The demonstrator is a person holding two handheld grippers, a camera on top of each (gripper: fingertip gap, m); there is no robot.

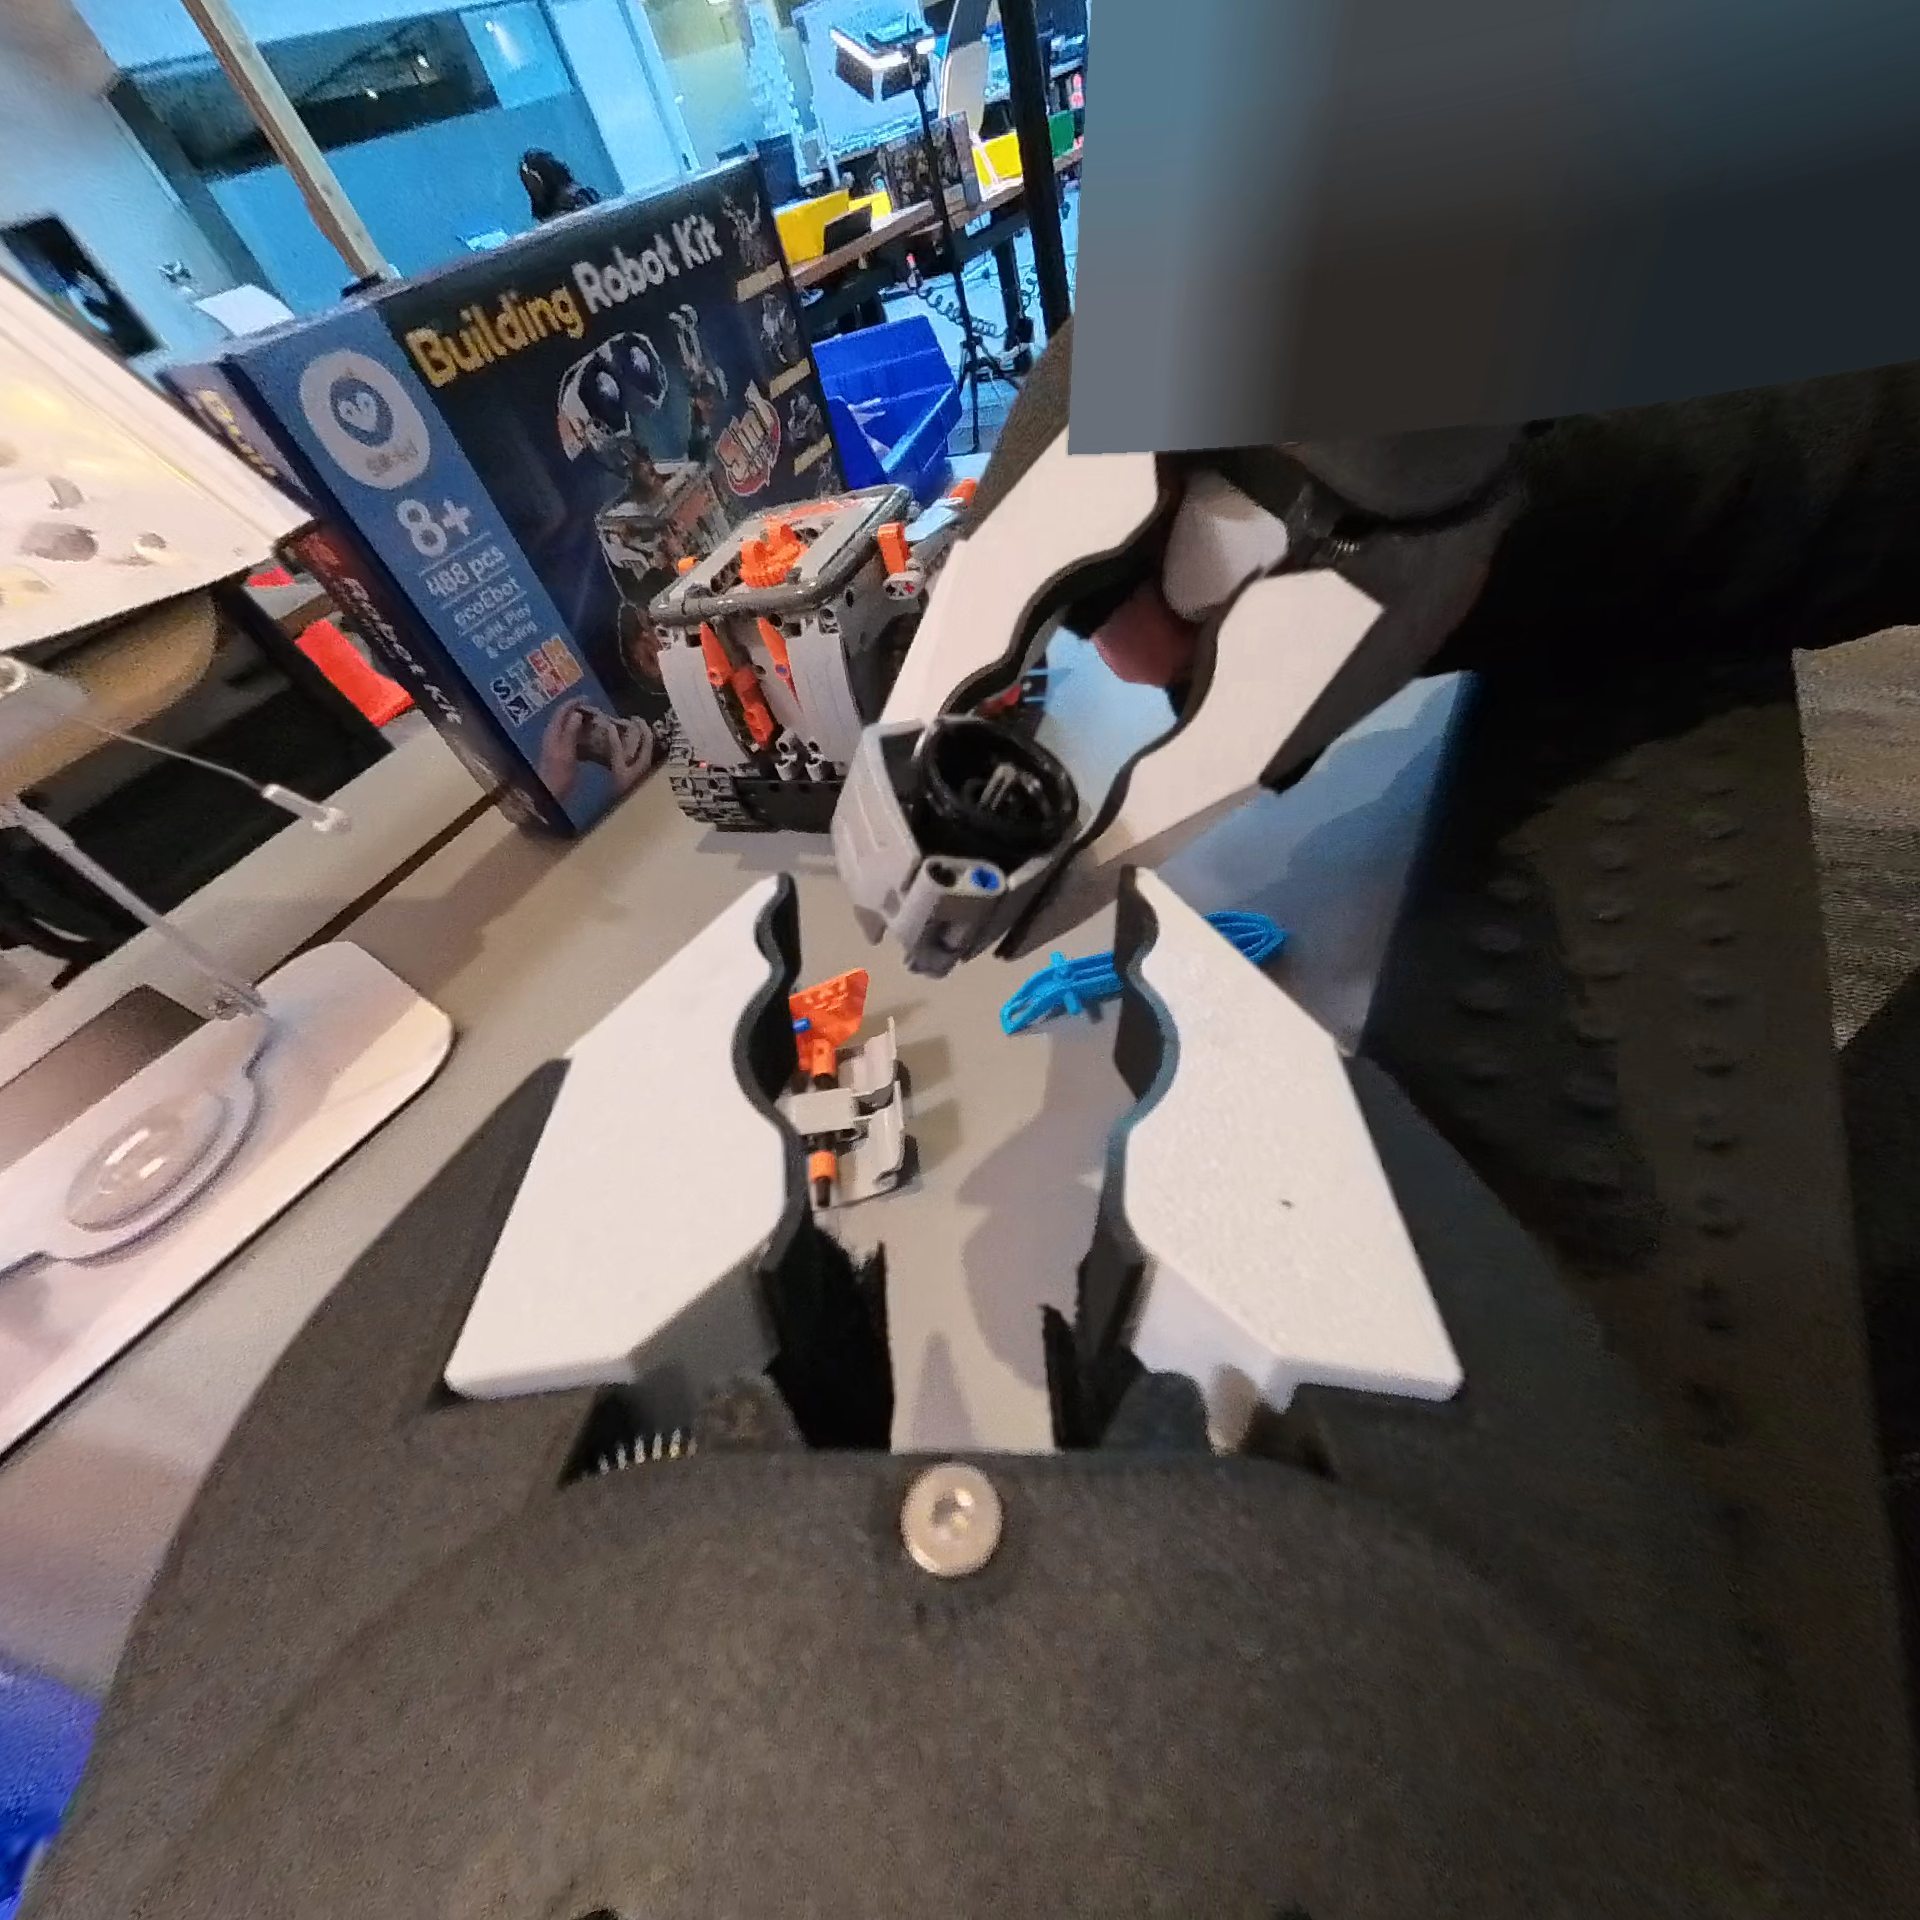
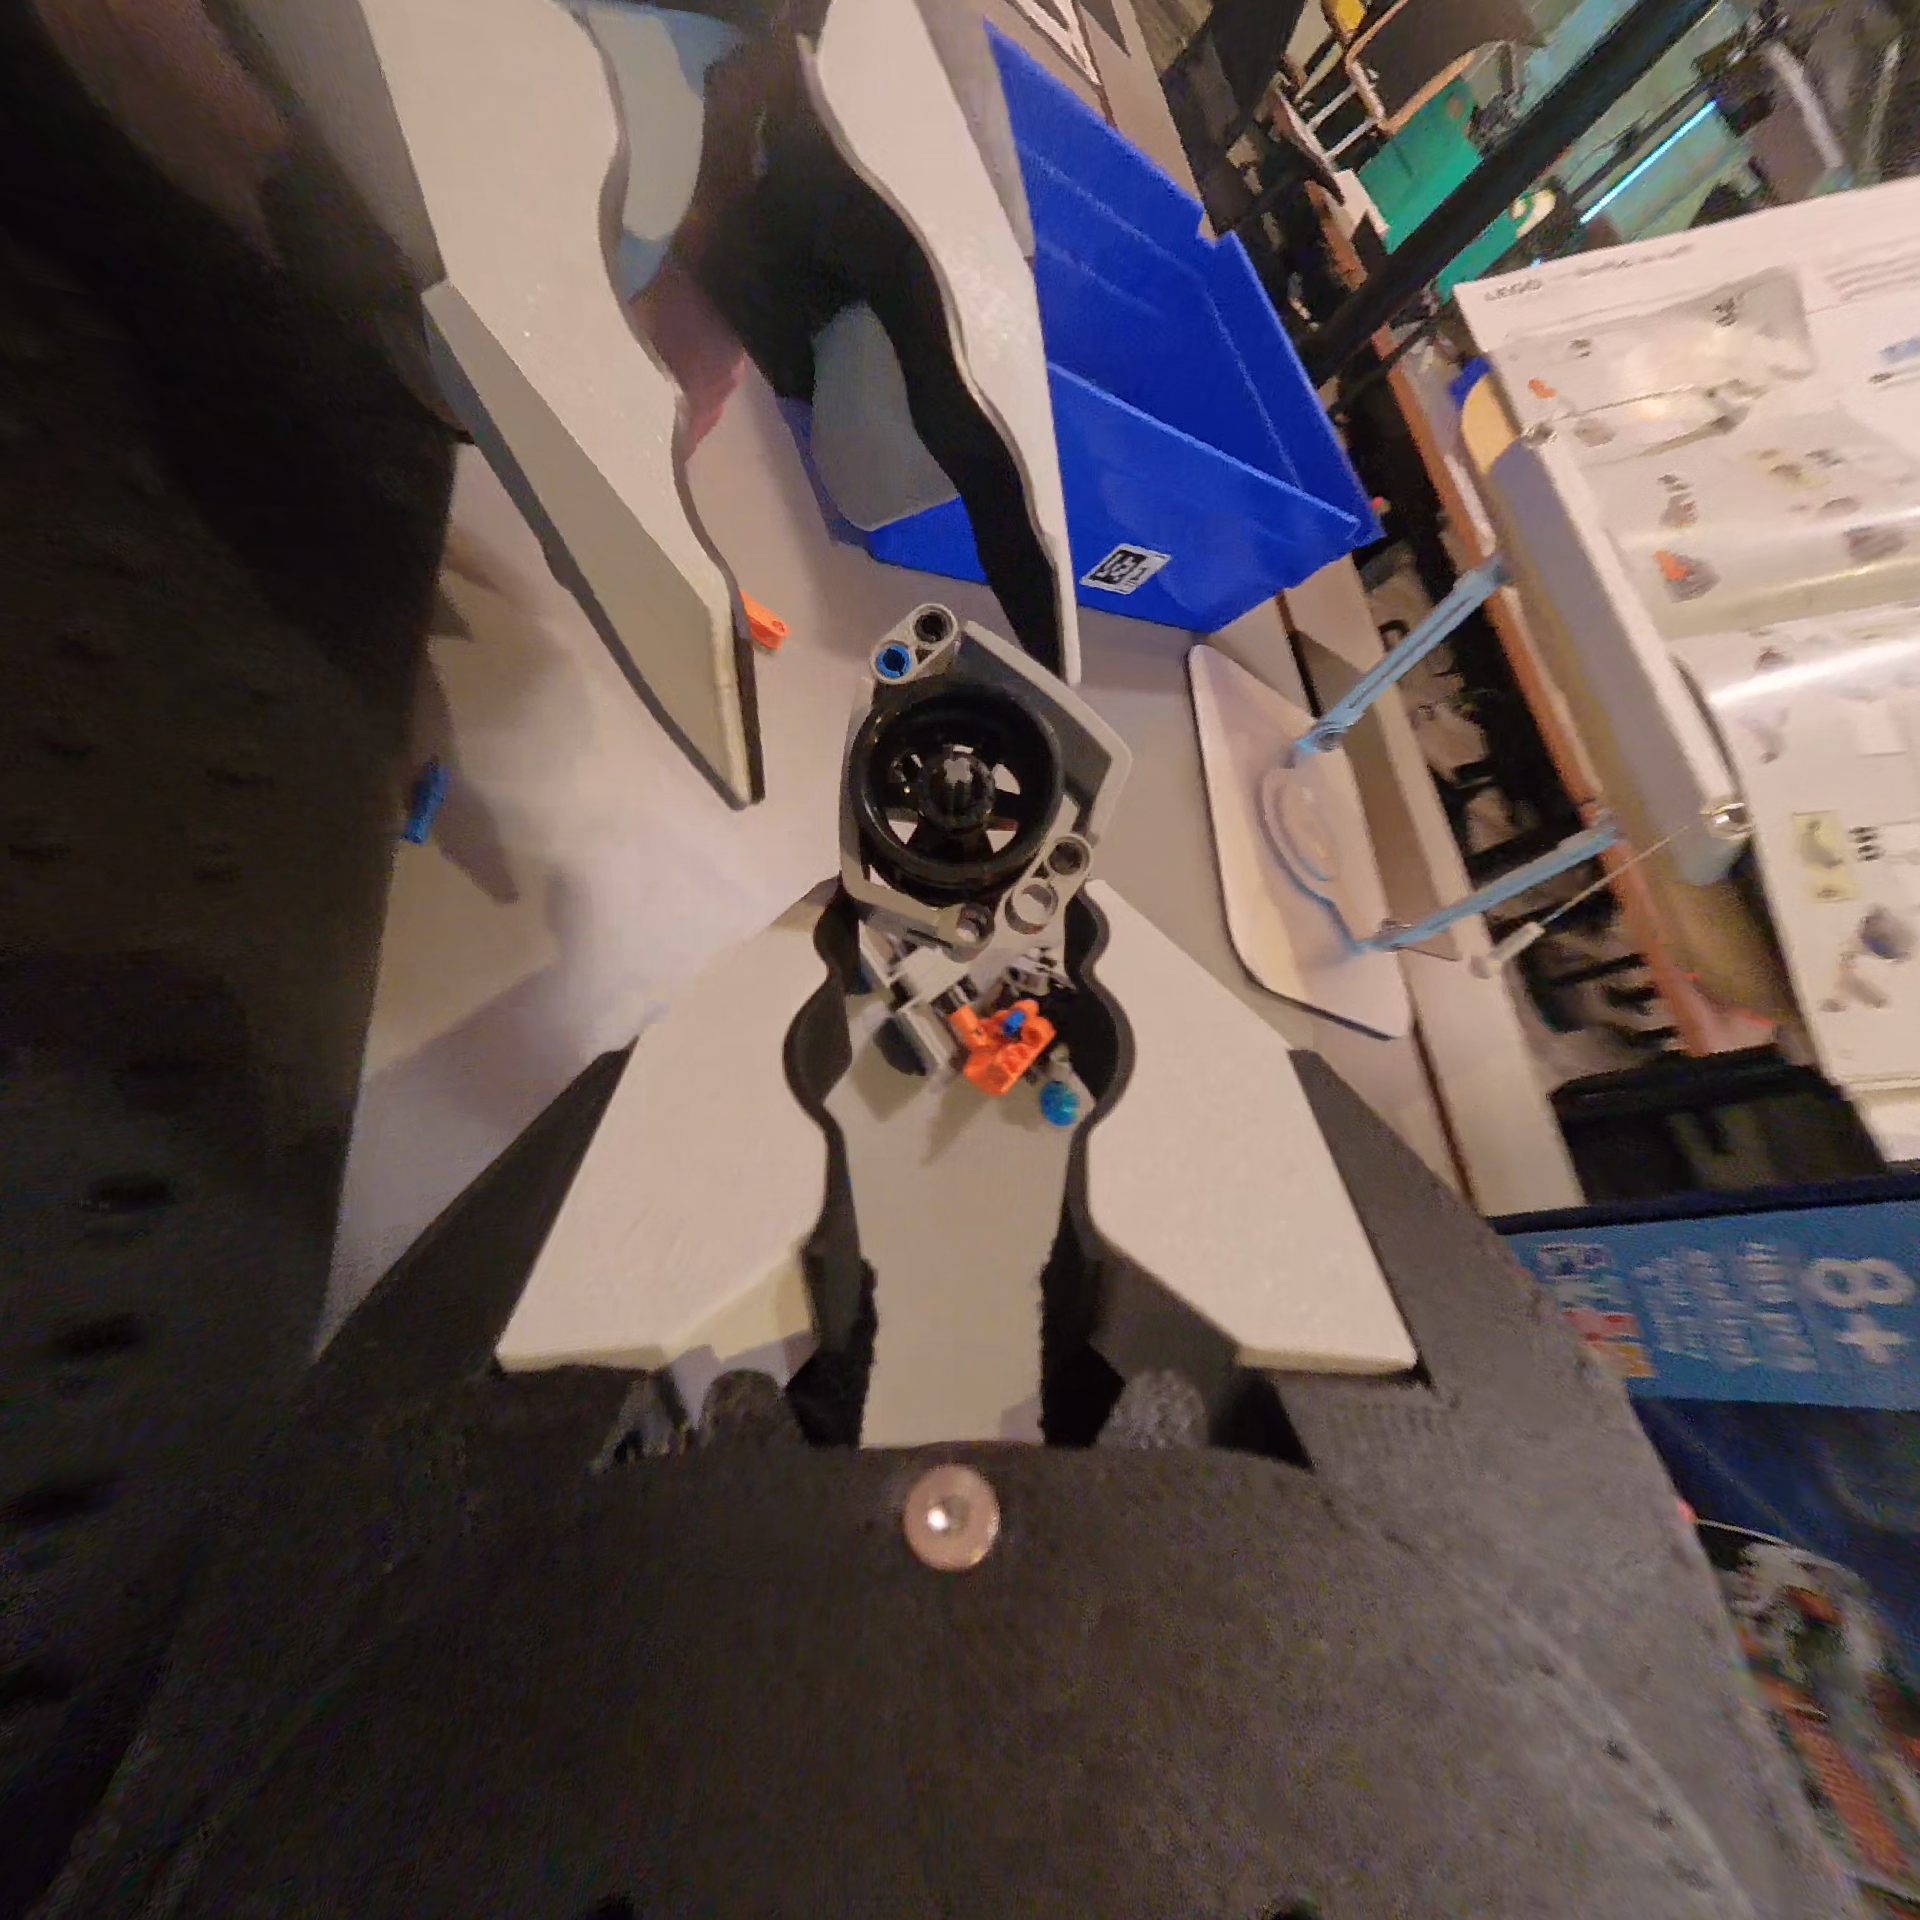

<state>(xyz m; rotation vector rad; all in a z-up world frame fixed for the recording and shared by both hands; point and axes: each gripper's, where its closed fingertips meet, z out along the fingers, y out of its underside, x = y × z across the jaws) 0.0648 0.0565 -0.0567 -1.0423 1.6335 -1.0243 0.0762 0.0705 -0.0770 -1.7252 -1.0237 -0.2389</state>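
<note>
A grey block module with a black wheel [image 2: 956,790] is held in the right gripper [image 2: 961,904] – it could be dropped if loosened – while the left gripper [image 1: 956,904] is kept wide, empty.

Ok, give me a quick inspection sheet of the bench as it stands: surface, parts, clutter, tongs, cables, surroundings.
Surface: grey tabletop, a white stand base at its left.
Parts: grey block module with a black ring held off the table; small grey-and-orange assembly lying on the table; tracked grey-and-orange model standing behind.
Clutter: blue loose pieces on the table; one orange piece.
Tongs: left tongs open above the small assembly; right tongs shut on the module.
Cables: nothing seen on the table.
Surroundings: kit box upright, blue bin, instruction sheets on the stand.
</note>
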